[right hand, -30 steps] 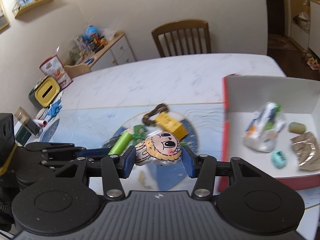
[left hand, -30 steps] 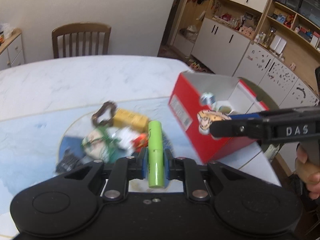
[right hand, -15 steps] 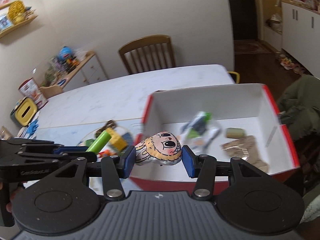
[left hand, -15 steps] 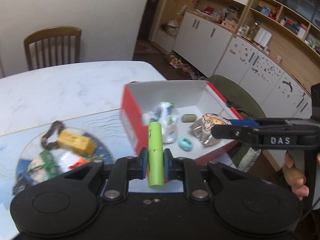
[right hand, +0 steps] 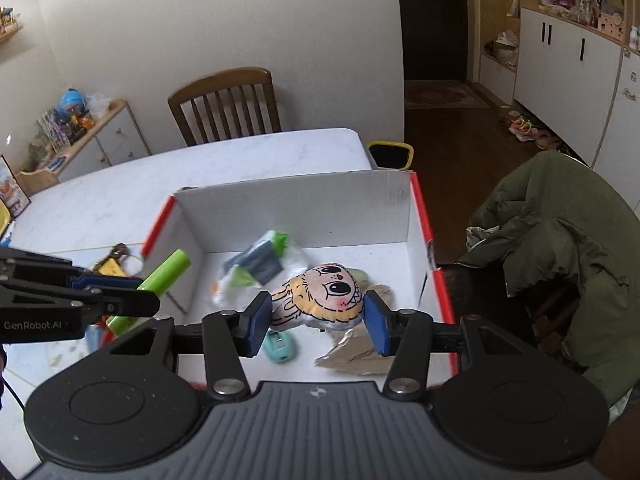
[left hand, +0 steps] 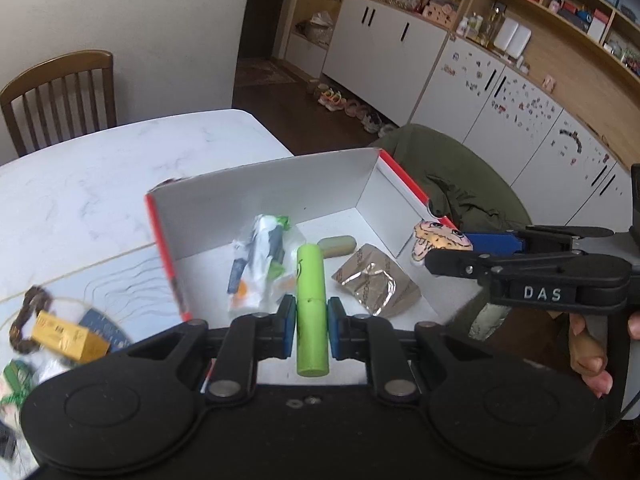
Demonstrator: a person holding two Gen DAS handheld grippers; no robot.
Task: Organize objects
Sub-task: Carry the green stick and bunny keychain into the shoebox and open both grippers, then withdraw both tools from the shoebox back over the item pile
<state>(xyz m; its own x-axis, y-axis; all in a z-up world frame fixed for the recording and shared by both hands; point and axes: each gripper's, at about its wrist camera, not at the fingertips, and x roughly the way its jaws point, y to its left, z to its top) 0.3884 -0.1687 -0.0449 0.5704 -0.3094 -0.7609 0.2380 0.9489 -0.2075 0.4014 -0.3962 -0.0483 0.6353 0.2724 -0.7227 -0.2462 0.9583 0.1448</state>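
both hand-held grippers have swung from the pile on the worktop [right hand: 256,160] to above the red box [left hand: 256,196]. left hand-held gripper [left hand: 311,314] is clamped on the green tube [left hand: 311,304], right hand-held gripper [right hand: 316,320] is clamped on the cartoon plush [right hand: 320,298]. below lie a plastic packet [left hand: 260,264], foil pouch [left hand: 372,284] and teal piece [right hand: 280,346]. further left, a yellow box [left hand: 68,334] sits on the worktop.

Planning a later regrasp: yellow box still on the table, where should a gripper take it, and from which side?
Judging from the left wrist view, the yellow box lies flat on the table, long axis running left-right. Come from above and close across its two long sides, mid-length. The brown loop touches its left end, so avoid the ends. The view is blurred there.
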